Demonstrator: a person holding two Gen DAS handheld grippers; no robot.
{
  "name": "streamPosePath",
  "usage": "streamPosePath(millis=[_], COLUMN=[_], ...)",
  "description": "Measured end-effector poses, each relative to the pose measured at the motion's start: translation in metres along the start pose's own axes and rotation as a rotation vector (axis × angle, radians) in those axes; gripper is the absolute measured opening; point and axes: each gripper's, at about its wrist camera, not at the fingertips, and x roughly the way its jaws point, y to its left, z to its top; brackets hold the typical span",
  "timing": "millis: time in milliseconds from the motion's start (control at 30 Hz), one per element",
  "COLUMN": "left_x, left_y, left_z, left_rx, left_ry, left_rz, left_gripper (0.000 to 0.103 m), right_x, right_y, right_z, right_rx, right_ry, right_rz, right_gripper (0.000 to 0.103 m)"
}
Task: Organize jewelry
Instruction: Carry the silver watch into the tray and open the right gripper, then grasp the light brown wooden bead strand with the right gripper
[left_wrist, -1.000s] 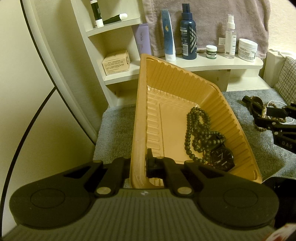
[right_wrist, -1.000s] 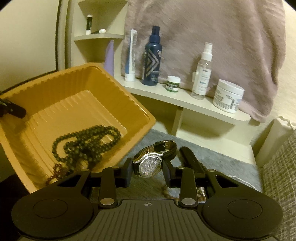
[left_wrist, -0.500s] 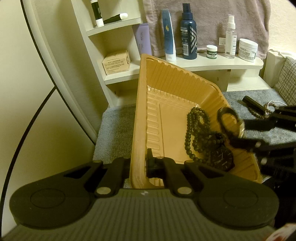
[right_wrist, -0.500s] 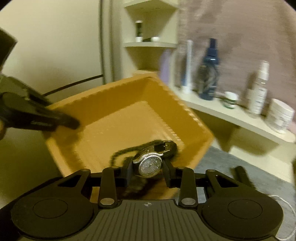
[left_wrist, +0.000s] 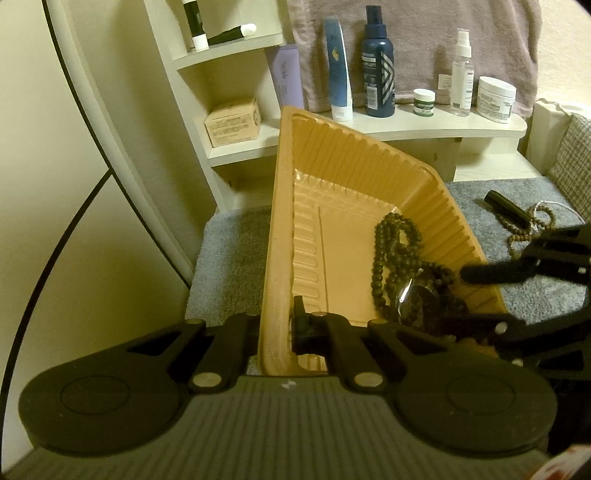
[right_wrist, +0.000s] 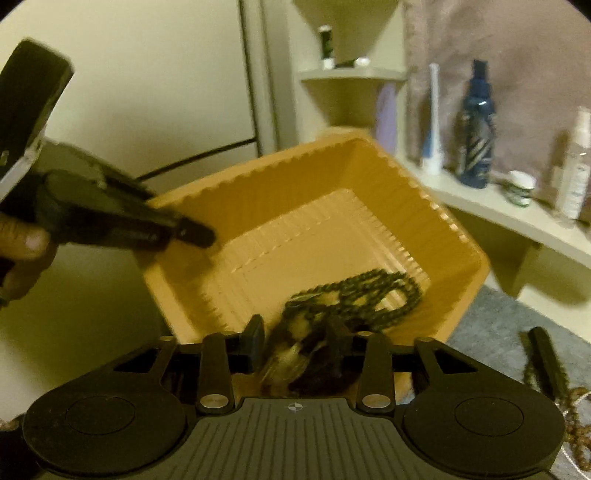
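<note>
My left gripper (left_wrist: 275, 328) is shut on the rim of an orange ribbed tray (left_wrist: 332, 192) and holds it tilted above the grey mat. A dark bead necklace (left_wrist: 395, 254) and a dark watch (left_wrist: 417, 302) lie in its low corner. My right gripper (right_wrist: 295, 341) hangs over that corner with its jaws apart; it also shows in the left wrist view (left_wrist: 480, 299). The silver watch (right_wrist: 291, 360) is a blur between and just below the fingers, beside the necklace (right_wrist: 373, 295).
A brown bead string (left_wrist: 532, 225) and a black stick (left_wrist: 506, 206) lie on the grey mat (left_wrist: 229, 258) to the right. A shelf (left_wrist: 443, 125) behind holds bottles and jars. A box (left_wrist: 232, 122) sits on the corner shelving.
My right gripper carried the silver watch from the mat over the tray, then its jaws opened and the watch is dropping in. The left gripper and tray stayed still.
</note>
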Motion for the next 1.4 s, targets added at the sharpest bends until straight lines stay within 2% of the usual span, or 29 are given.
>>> streamPosePath(millis=[200,500,633,800,1167,1300,1367,1400], left_x=[0.0,0.0,0.0,-0.001,-0.001,-0.002,-0.001,-0.001], left_y=[0.0,0.0,-0.001,-0.001,-0.001,-0.001,-0.001,-0.001], left_z=[0.0,0.0,0.001,0.0,0.002,0.001,0.001,0.001], left_rx=[-0.001,0.005,0.006,0.005,0.012,0.012,0.012,0.012], left_ry=[-0.002,-0.003,-0.006,-0.006,-0.004,-0.002,-0.002,-0.002], left_rz=[0.0,0.003,0.004,0.004,0.007,0.007,0.008,0.008], left_gripper=[0.003,0.003,0.003,0.003,0.003,0.003,0.003,0.003], right_x=[-0.015,-0.052,-0.068,-0.074,-0.073,-0.071,-0.07,-0.069], right_y=[-0.015,-0.06,-0.08,-0.094,-0.11,-0.115,-0.118,-0.119], right_z=[-0.008,-0.047,-0.062,-0.066,-0.072,-0.072,-0.073,-0.074], right_rx=[0.07,0.258,0.324,0.31,0.27,0.228,0.193,0.169], right_ry=[-0.032,-0.032,-0.027,-0.016,0.024,0.043,0.059,0.071], right_rz=[-0.116,-0.405,-0.491,-0.536,-0.559,-0.597,-0.62,-0.628], right_gripper=[0.045,0.045,0.045,0.045,0.045,0.045,0.042,0.036])
